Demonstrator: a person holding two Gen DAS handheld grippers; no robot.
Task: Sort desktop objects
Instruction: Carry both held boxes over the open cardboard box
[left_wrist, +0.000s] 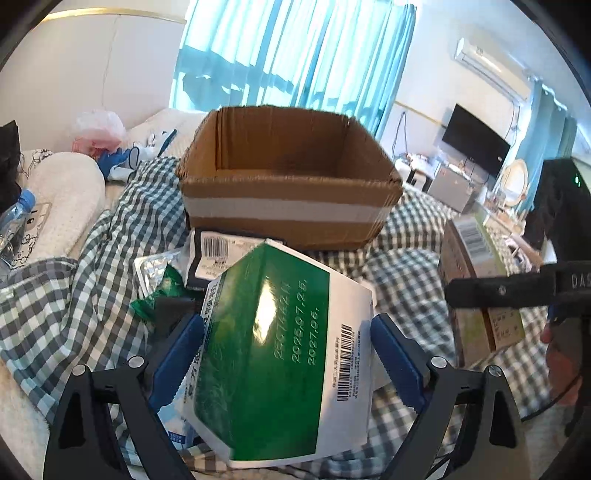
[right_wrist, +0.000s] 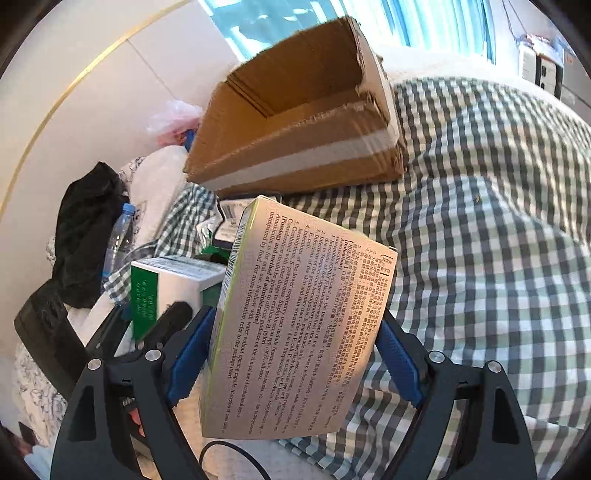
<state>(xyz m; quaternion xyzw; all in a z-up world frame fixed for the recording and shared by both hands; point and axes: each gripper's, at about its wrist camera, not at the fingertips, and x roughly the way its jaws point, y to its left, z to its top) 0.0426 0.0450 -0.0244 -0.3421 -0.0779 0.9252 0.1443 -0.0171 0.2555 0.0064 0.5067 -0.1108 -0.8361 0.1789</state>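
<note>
My left gripper (left_wrist: 286, 332) is shut on a green and white medicine box (left_wrist: 273, 350), held above the checked cloth in front of an open cardboard box (left_wrist: 288, 206). My right gripper (right_wrist: 295, 332) is shut on a tan medicine box with printed text (right_wrist: 295, 332), also in front of the cardboard box (right_wrist: 295, 140). The green box (right_wrist: 166, 288) shows at the left of the right wrist view. The tan box (left_wrist: 480, 280) and the right gripper's finger (left_wrist: 498, 291) show at the right of the left wrist view.
A checked cloth (left_wrist: 406, 236) covers the bed. A green sachet (left_wrist: 159, 295), a foil blister (left_wrist: 155, 269) and a barcoded packet (left_wrist: 218, 254) lie before the cardboard box. A water bottle (right_wrist: 118, 240) and black bag (right_wrist: 88, 229) lie left. A pink plastic bag (left_wrist: 96, 133) sits behind.
</note>
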